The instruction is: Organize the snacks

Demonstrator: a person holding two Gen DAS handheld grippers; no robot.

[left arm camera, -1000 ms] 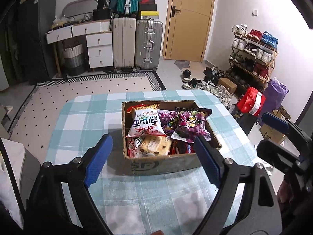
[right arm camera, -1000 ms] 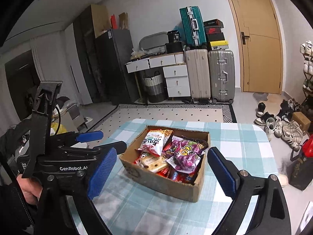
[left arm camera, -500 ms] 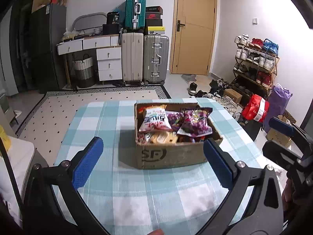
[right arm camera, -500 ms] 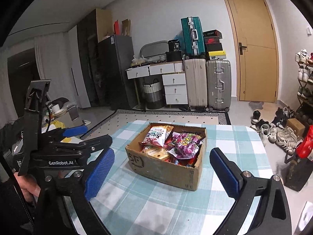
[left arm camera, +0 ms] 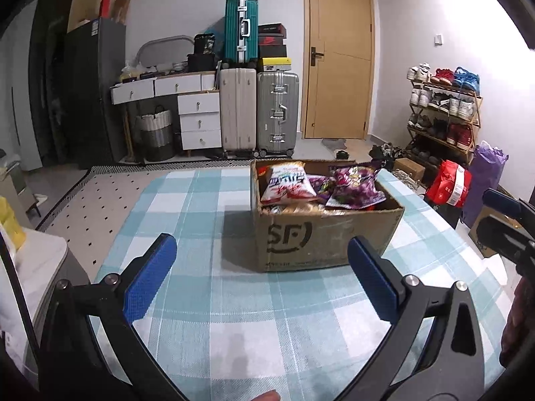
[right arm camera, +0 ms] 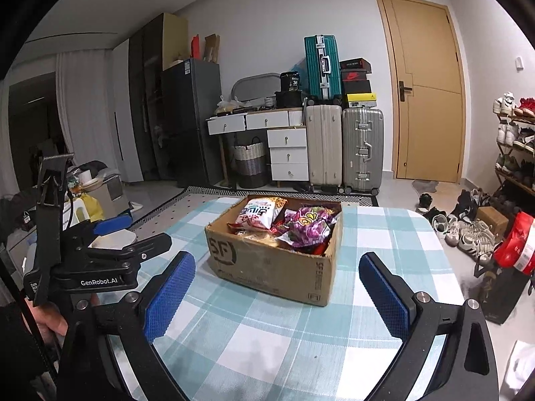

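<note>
My left gripper (left arm camera: 260, 267) stands with its jaws wide, nothing between the blue pads (left arm camera: 150, 280). My right gripper (right arm camera: 277, 287) is likewise spread and empty. Both hover over the checked tablecloth (left arm camera: 234, 317), short of the cardboard box (left arm camera: 321, 237). The box sits on the table, open-topped, marked "SF" on its near wall, and crammed with snack bags: a white-and-red bag (left arm camera: 287, 183) at the left, a purple bag (left arm camera: 354, 187) beside it, further packets beneath. Against a second ago, the left jaws have widened, both grippers sit lower, and the box shows more of its side wall, less of its contents.
</note>
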